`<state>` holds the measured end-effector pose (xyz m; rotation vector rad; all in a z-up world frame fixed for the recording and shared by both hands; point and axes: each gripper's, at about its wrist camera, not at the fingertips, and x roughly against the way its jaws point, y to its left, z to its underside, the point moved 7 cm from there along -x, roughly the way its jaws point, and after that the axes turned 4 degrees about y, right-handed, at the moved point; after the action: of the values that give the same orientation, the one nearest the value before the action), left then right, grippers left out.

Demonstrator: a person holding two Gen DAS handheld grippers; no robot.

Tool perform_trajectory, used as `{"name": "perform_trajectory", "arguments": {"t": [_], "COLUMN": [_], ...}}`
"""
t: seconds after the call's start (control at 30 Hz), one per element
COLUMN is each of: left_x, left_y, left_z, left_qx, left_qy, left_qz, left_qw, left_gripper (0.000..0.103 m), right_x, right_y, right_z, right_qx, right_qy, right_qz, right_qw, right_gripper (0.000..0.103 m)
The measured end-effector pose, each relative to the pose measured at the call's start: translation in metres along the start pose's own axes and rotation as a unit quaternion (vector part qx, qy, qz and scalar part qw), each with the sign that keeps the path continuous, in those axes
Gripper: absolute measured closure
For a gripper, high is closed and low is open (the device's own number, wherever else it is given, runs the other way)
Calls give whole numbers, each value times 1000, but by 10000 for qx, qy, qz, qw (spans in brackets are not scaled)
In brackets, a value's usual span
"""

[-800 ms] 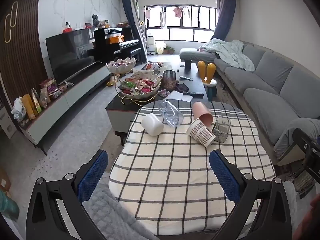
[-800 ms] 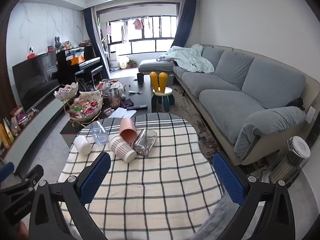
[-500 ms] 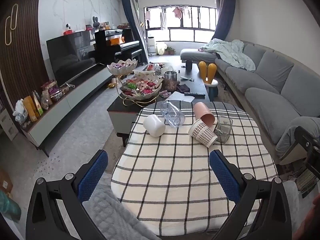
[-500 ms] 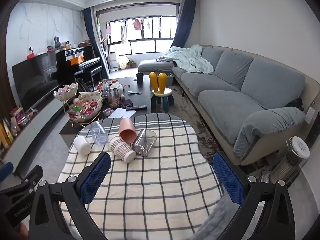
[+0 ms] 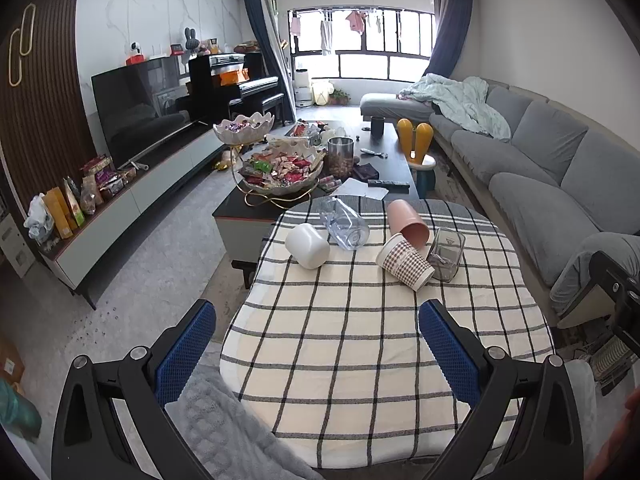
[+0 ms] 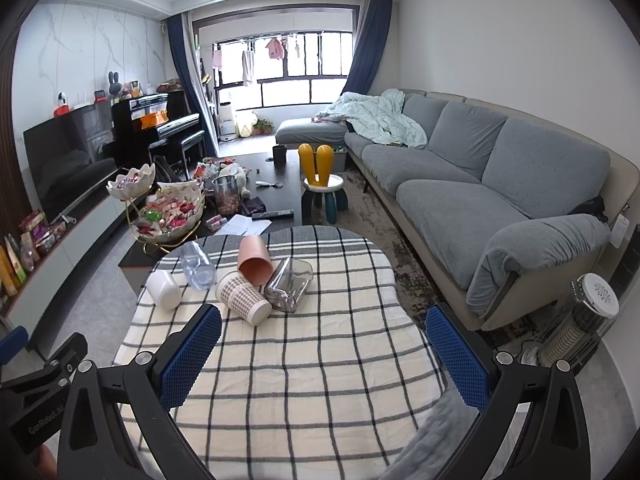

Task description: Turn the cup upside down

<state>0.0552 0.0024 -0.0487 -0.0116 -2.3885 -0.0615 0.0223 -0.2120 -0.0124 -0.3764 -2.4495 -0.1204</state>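
Note:
Several cups lie on their sides at the far end of a checked tablecloth [image 5: 352, 344]: a white cup [image 5: 307, 246] [image 6: 163, 289], a clear glass [image 5: 346, 227] [image 6: 197, 265], a pink cup [image 5: 408, 224] [image 6: 256, 260], a houndstooth paper cup [image 5: 405, 265] [image 6: 242, 297] and a clear square glass [image 5: 445, 254] [image 6: 289, 285]. My left gripper [image 5: 318, 342] is open and empty, well short of the cups. My right gripper [image 6: 324, 344] is open and empty, also short of them.
A dark coffee table [image 5: 392, 160] with snack bowls [image 5: 280, 172] stands beyond the small table. A grey sofa [image 6: 500, 200] runs along the right. A TV cabinet [image 5: 132, 200] runs along the left. A heater [image 6: 580, 320] stands at the right. A grey fuzzy blanket [image 5: 224, 432] lies at the near edge.
The left gripper view has drifted slightly left and back, so the table sits a little further right. The right gripper has barely moved. Both stay open.

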Motion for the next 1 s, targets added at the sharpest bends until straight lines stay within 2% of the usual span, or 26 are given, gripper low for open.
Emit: {"name": "perform_trajectory", "arguments": {"t": [1.0], "left_x": [-2], "left_y": [-2], "left_z": [-1], "left_qx": [-22], "left_qy": [-1], "left_qz": [1], "left_qw": [10000], "left_gripper": [0], "right_x": [1], "right_y": [0], "right_z": [-1], "right_qx": [11], "right_qy": [5], "right_qz": [13], "right_qw": [10000], "right_gripper": [0]}}
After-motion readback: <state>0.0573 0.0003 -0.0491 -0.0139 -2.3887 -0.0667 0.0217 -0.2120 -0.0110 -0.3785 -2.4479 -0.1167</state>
